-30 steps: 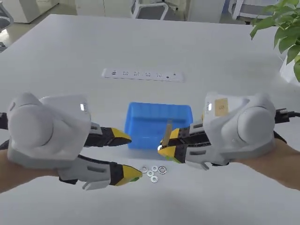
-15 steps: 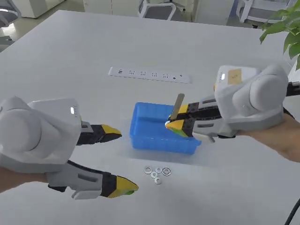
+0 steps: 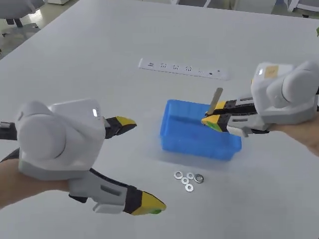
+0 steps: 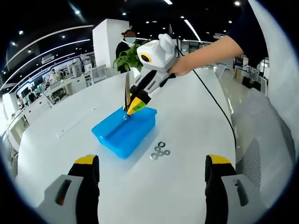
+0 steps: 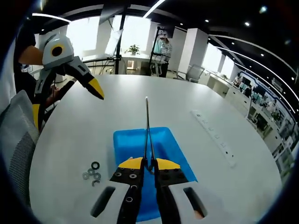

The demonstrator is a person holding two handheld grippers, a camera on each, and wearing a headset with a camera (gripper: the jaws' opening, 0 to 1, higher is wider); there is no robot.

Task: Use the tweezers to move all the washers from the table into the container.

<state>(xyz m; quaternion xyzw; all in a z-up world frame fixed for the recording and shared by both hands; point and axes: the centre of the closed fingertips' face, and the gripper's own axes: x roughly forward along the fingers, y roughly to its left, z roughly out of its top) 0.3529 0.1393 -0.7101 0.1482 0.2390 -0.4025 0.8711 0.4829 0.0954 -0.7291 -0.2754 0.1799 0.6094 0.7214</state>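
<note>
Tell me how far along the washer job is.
Done: cannot tell; no washer shows clearly in the blue container. In hand: the right tongs, shut on the tweezers, hold them above it. To do: a cluster of washers lies on the table; the left tongs hang open.

We are working in a large open-plan office, sitting at a broad white table (image 3: 99, 59) with a white power strip (image 3: 184, 69) lying on it. Beyond the table's far edge we are seeing office chairs (image 5: 194, 72), a potted plant (image 4: 125, 61), a square white column (image 4: 110, 39) and a person (image 4: 122, 45) standing, while rows of desks (image 4: 65, 86) are running off to one side of the table. Above the table, long strip lights (image 4: 191, 28) and small spotlights (image 4: 77, 11) are glowing in a dark ceiling (image 4: 140, 14), and a mesh chair back (image 4: 266, 154) is standing just beside the table's near edge.
</note>
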